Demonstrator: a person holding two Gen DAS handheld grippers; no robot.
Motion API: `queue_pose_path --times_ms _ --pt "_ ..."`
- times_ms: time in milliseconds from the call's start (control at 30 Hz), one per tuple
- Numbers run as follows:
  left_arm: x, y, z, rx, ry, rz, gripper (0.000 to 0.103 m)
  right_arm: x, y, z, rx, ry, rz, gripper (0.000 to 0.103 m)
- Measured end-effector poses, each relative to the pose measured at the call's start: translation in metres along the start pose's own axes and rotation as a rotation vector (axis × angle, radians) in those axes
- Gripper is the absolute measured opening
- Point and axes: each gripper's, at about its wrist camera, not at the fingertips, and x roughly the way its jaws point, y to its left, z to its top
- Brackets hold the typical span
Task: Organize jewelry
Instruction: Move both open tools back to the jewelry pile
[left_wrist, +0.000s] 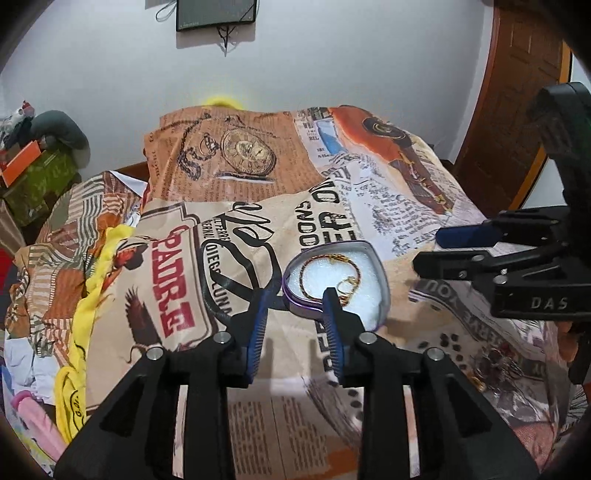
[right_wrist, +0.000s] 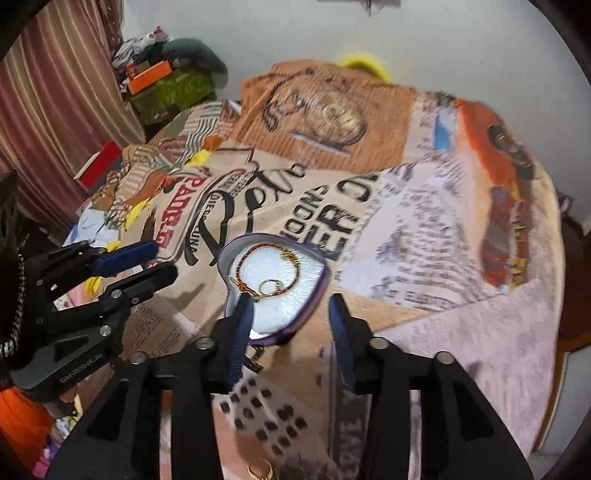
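Heart-shaped tin (left_wrist: 371, 295) on printed bedcover (left_wrist: 406, 221), already holding bracelet (left_wrist: 314, 266) and ring (right_wrist: 269, 286) on white padding. Left gripper (left_wrist: 295, 314) and right gripper (right_wrist: 291, 314) both spread, gripping nothing. More loose jewelry (left_wrist: 495, 365) left nearby, seemingly unsorted. Partly done.

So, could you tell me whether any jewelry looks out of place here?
Yes: a small pile of loose jewelry lies on the printed bedsheet outside the heart-shaped tin, which holds only a bracelet and a ring.
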Motion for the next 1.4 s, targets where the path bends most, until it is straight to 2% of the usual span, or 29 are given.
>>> queue_pose_path --times_ms 433,600,767,967,1200,1400 --pt "-0.055 -0.035 -0.017 0.046 -0.033 -0.049 0.045 -0.072 0.007 -0.042 -0.007 -0.137 -0.060 0.042" --pt "-0.060 -0.055 -0.031 0.065 -0.010 -0.085 0.045 -0.089 0.000 -0.064 0.021 -0.165 -0.064 0.042" --pt "-0.054 -0.076 -0.047 0.086 0.037 -0.130 0.045 -0.101 -0.008 -0.086 0.024 -0.179 -0.114 0.042" --pt "-0.036 -0.099 -0.063 0.117 0.101 -0.172 0.045 -0.100 -0.023 -0.112 0.038 -0.159 -0.144 0.043" --pt "-0.015 -0.114 -0.076 0.124 0.169 -0.215 0.045 -0.080 -0.035 -0.139 0.058 -0.086 -0.139 0.043" --pt "-0.007 -0.118 -0.078 0.125 0.170 -0.225 0.045 -0.066 -0.033 -0.155 0.036 -0.037 -0.132 0.043"
